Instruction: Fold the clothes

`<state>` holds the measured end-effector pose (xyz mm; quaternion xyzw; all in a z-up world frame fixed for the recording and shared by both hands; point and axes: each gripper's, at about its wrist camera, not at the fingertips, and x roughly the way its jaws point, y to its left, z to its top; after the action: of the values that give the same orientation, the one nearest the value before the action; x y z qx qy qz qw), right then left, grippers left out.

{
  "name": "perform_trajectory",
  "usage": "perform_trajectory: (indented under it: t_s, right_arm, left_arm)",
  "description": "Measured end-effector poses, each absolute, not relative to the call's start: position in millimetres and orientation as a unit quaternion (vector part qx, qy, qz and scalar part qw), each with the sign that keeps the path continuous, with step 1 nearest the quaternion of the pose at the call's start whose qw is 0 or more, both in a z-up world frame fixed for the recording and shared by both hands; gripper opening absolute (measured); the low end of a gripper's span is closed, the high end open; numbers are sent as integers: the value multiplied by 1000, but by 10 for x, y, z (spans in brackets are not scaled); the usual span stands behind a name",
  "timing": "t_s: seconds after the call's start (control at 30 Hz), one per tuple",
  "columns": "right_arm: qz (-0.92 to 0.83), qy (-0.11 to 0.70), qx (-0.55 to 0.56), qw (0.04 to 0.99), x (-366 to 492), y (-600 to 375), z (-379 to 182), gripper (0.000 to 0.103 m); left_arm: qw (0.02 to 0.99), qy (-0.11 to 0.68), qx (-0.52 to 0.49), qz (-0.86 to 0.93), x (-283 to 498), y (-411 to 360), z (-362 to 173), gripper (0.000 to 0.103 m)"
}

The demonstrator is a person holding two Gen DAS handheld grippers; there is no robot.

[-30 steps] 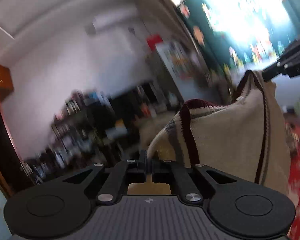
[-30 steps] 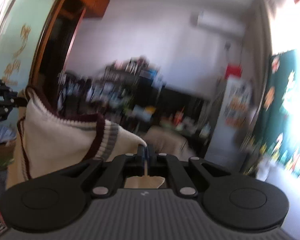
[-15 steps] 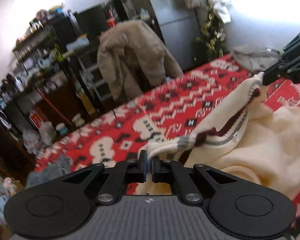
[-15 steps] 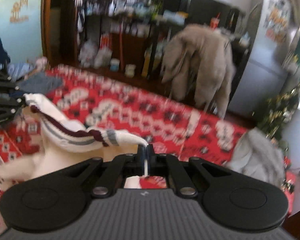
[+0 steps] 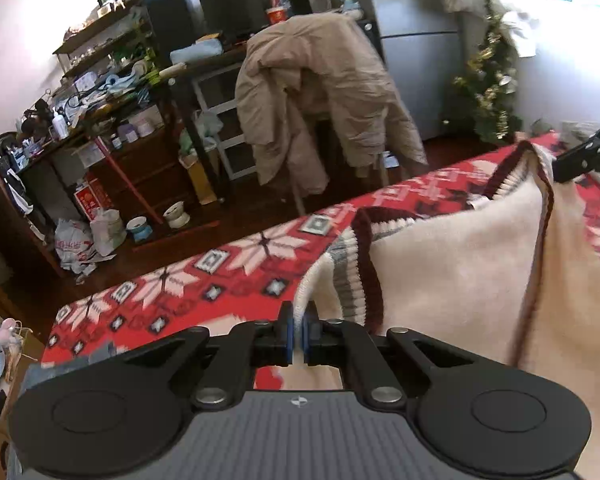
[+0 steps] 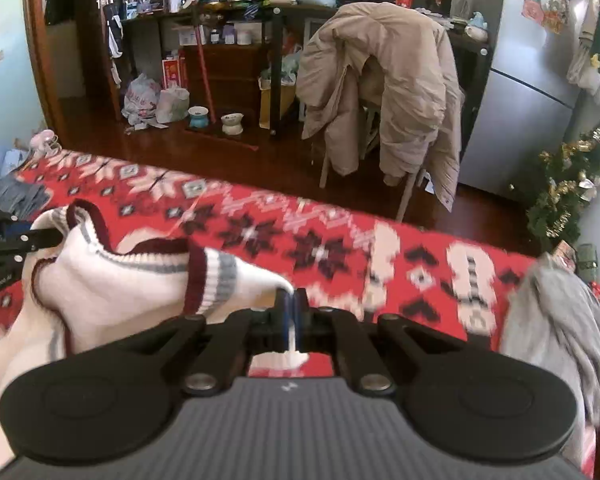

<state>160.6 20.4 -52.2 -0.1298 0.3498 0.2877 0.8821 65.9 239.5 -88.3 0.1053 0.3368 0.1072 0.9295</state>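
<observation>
Sweater (image 5: 452, 280), cream knit with maroon and grey striped trim, hangs stretched between the two tools, over the red patterned blanket (image 5: 236, 268) that spreads wide across both views with its white snowflake motifs. In the right wrist view its lower folds sag down onto the blanket at the left edge, the striped edge running in a slack curve between the two grips. Beyond the blanket's far edge, a beige coat (image 6: 384, 80) is draped over a chair, and behind it dark shelving (image 5: 112, 80) is crammed with clutter. A silver fridge (image 6: 540, 92) stands off to the right, a tinsel-hung little tree (image 6: 564, 188) beside it. A grey garment (image 6: 560, 332) lies crumpled on the blanket at the right. Now the tools: left gripper (image 5: 298, 334) has its jaws pressed together on a corner of the sweater's ribbed edge, fabric pinched between the blue pads. Right gripper (image 6: 291, 320) does the same, clamped tight on a thin white point of knit at the other corner, a scrap of it poking out below.
</observation>
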Motion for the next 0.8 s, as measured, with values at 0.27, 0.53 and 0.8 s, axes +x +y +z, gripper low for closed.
perform_trajectory:
  t_s: [0.27,0.53,0.8]
  right_arm:
    - [271,370,-134,879,2559,561,-772,2]
    - [262,392,-150,869,2886,639,-1203,13]
    - [272,390,-73,877,2400,223,-820,33]
  left_arm:
    - [909,384,118,113,1385,2615,-1122,4]
    - [900,404,125,107,1485,2642,-1212,21]
    - [915,384,21,119,840,2838,-725,55]
